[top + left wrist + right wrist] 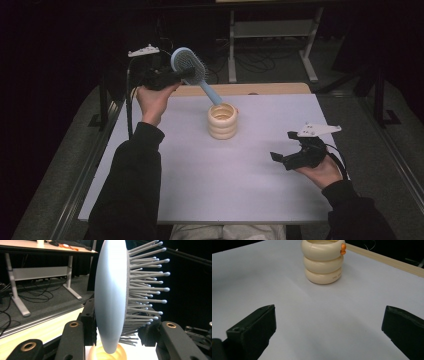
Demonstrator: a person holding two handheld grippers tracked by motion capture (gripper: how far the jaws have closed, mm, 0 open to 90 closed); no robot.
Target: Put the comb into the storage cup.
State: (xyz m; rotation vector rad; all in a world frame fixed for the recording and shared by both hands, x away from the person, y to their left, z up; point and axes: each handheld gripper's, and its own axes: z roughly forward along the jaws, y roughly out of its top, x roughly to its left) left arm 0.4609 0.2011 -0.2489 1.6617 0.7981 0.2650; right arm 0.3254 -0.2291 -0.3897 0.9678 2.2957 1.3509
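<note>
Left gripper is clamping the blue hairbrush by its head, handle tip already entering the cream ringed holder mid-surface, release pending, while right gripper is idling nearby, jaws apart.

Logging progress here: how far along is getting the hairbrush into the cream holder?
Done: the left gripper is shut on the blue hairbrush by its head, and the handle tip sits at the ringed holder's mouth. In hand: lowering it in. Left: releasing the brush. The right gripper waits open, apart.
</note>
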